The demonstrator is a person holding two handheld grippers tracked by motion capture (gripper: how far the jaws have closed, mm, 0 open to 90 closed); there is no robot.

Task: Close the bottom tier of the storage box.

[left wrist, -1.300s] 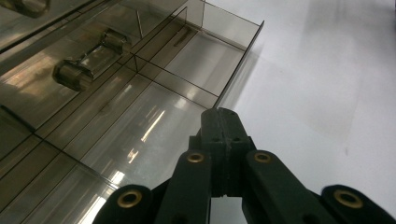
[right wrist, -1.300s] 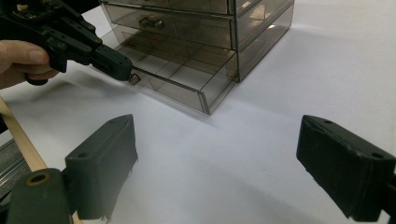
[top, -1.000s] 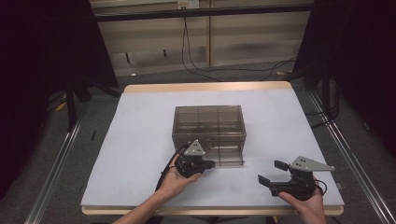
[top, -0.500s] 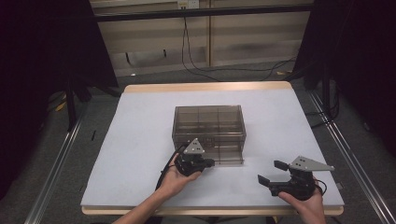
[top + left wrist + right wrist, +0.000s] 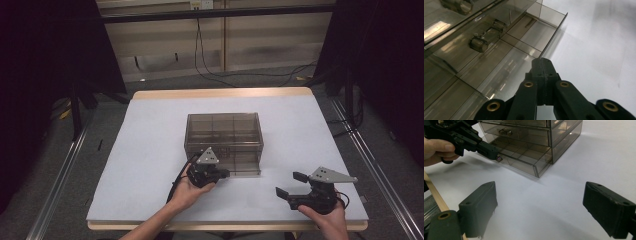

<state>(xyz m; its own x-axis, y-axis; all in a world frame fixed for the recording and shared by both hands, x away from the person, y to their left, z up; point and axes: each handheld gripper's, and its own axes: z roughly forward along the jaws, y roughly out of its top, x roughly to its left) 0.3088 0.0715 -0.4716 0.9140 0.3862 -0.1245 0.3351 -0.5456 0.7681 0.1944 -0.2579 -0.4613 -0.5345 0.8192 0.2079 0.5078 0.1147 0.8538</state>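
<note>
A smoky see-through drawer cabinet (image 5: pixel 224 132) (image 5: pixel 529 130) stands mid-table. Its bottom drawer (image 5: pixel 524 160) (image 5: pixel 534 32) is pulled out toward me and has empty divided compartments. My left gripper (image 5: pixel 225 174) (image 5: pixel 544 62) (image 5: pixel 491 151) rests at the drawer's front wall. Its jaws are shut on the small drawer handle (image 5: pixel 499 158). Off to the right, near the table's front edge, my right gripper (image 5: pixel 289 183) (image 5: pixel 540 200) is open with only bare table between its jaws, pointing toward the cabinet.
The white table (image 5: pixel 150 150) has a wooden rim at front and back. The upper drawers, with round handles (image 5: pixel 477 43), are closed. Cables and a metal frame lie on the floor beyond the table.
</note>
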